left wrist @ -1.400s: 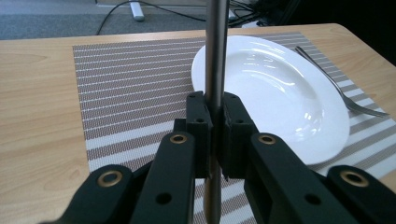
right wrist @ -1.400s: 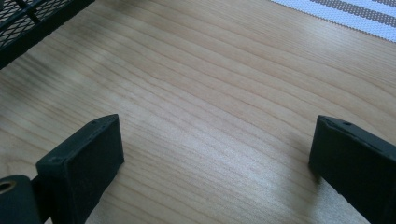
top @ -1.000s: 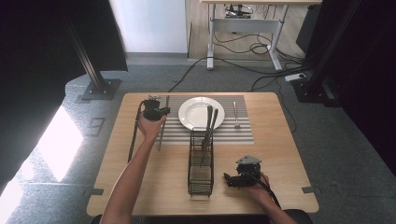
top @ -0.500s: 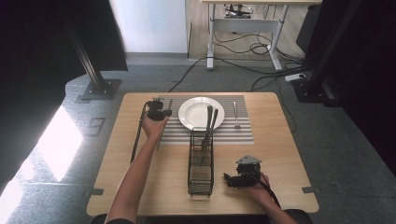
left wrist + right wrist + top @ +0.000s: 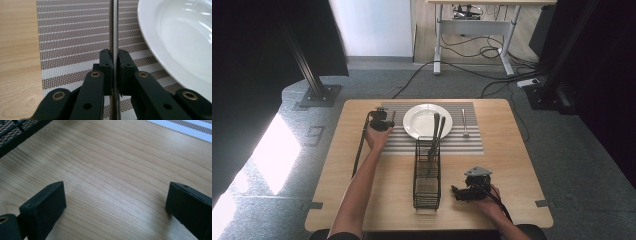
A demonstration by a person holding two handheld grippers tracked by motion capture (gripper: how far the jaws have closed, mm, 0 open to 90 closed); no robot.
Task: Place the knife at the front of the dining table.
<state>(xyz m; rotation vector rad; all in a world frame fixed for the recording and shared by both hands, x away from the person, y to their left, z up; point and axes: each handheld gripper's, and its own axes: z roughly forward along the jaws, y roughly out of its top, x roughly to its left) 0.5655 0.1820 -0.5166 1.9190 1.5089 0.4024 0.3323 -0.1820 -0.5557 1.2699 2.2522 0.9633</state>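
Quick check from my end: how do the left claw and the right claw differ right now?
The left claw is shut on a thin metal utensil handle; the right claw is open and holds nothing. The left claw sits over the striped placemat beside the white plate; the right claw is over bare wooden table, near the black wire basket. Both are black, two-jawed and hand-held.

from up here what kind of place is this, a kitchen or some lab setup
Probably a lab or studio staged as a dining spot: a wooden table with a striped placemat and white plate, but on grey carpet among loose floor cables and a metal stand.
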